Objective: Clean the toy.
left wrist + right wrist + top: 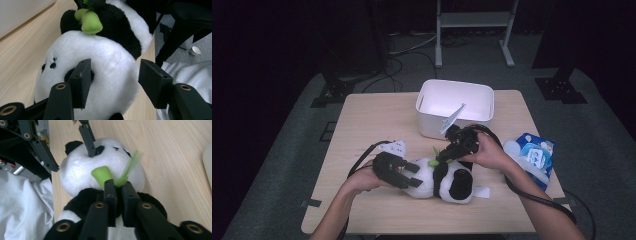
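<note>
One plush panda (439, 179) lies on its side near the front edge of the wooden table (362, 125), head toward the left, dark legs toward the right. A green bamboo sprig (435, 159) sits at its chest.

Left gripper (398, 172): jaws spread around the white head, one on each side. Left gripper view shows one jaw pressing the fur by the black eye patch (68, 74); the other stands just beside the head, contact unclear.

Right gripper (447, 155): comes down from above onto the chest. Right gripper view shows its jaws pressed nearly together, pinching the base of the green sprig where it meets the black fur; the leaf tips fan out beyond the jaws.

Surroundings: white bin (455, 107) just behind the panda, a card or tag (453, 118) leaning on its front wall, close to the right hand (489, 152). Blue-and-white packet (534, 157) at the right table edge, well apart from the toy. The panda's own white tag (482, 192) lies on the wood by its legs.

View differences: the high view gives bin and packet. Left gripper view shows the face marks and a small white cup (195, 50) on the floor. Right gripper view shows the left gripper's jaw on the head and white cloth (22, 202) off the table edge.
</note>
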`<act>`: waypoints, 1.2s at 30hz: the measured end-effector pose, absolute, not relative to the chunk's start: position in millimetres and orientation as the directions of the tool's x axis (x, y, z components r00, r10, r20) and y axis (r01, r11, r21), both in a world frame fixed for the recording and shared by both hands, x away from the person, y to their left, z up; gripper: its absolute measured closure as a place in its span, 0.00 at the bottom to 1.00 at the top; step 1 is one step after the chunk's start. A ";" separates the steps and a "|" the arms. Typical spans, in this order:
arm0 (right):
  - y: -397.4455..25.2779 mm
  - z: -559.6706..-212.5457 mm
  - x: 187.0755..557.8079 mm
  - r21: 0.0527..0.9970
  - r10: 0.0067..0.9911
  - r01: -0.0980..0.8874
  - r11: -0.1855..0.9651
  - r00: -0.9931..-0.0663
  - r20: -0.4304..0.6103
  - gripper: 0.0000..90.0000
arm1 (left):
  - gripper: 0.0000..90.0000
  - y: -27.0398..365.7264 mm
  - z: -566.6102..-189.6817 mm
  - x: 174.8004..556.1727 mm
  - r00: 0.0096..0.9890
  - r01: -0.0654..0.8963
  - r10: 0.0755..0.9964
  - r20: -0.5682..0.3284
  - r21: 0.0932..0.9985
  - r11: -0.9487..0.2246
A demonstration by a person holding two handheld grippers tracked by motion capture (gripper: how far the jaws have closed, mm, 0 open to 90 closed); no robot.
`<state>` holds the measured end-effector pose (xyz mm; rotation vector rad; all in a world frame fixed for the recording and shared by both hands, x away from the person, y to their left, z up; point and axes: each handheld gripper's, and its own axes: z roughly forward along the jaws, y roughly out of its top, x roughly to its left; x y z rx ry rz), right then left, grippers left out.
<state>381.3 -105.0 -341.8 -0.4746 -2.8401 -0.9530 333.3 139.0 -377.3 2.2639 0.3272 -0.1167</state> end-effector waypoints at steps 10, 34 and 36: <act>-113.3 -328.0 374.8 0.613 0.253 0.310 0.726 -0.950 0.181 0.97 | 0.45 128.8 -378.9 333.0 0.963 0.268 0.173 -0.205 0.718 -0.642; -133.2 -346.0 370.1 0.553 0.275 0.338 0.761 -0.941 0.197 0.82 | 0.25 112.4 -387.4 340.9 0.947 0.289 0.299 -0.116 0.711 -0.641; -132.2 -350.4 371.1 0.556 0.272 0.341 0.758 -0.940 0.205 0.82 | 0.25 112.5 -387.8 336.6 0.949 0.284 0.294 -0.113 0.711 -0.643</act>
